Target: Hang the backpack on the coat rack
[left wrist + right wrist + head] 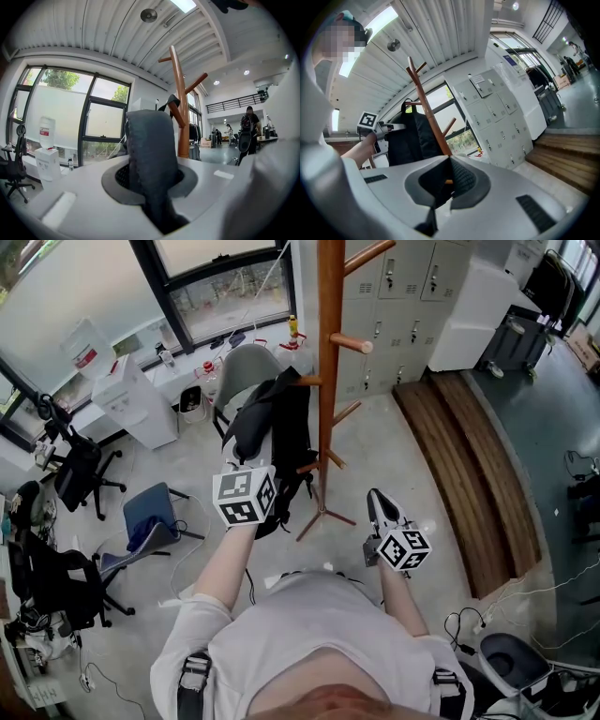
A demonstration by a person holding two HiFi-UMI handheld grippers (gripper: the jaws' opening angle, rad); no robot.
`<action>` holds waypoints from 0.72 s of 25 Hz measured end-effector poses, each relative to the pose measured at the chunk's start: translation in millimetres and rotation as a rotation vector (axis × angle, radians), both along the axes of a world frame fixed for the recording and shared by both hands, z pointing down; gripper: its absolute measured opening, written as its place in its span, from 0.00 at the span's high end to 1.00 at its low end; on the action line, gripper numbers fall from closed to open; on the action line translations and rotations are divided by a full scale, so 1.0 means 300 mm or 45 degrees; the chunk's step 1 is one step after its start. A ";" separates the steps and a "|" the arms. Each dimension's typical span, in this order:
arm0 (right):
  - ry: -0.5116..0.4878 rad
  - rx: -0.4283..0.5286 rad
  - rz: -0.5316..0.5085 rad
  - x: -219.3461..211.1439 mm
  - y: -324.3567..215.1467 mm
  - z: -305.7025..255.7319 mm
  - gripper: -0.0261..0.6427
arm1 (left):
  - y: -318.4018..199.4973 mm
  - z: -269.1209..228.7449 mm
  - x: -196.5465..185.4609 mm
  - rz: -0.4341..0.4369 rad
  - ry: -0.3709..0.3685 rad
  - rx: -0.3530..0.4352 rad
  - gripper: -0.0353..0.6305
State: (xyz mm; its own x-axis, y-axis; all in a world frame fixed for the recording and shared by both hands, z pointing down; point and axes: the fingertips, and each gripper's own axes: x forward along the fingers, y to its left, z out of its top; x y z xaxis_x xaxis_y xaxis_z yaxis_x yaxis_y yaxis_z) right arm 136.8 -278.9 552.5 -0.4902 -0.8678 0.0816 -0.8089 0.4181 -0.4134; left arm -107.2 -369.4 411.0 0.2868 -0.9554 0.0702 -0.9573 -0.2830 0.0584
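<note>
Hanging step: the backpack [272,423] sits mid-frame against the coat rack [328,352], its strap [151,154] clamped in the left gripper [246,479]. The right gripper [380,505] is closed and empty. Next, I judge, the strap must settle on a peg before release.

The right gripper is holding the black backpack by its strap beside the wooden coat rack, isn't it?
No, the left gripper is shut on the strap of the black backpack beside the wooden coat rack; the left gripper view shows it.
</note>
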 end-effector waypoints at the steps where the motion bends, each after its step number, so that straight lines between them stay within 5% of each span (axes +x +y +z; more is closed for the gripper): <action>1: -0.003 -0.003 0.000 0.003 0.001 0.005 0.95 | 0.002 0.008 0.003 0.000 -0.006 -0.005 0.82; 18: -0.015 -0.022 0.009 0.016 0.013 0.025 0.95 | 0.023 0.103 0.030 0.005 -0.133 -0.014 0.76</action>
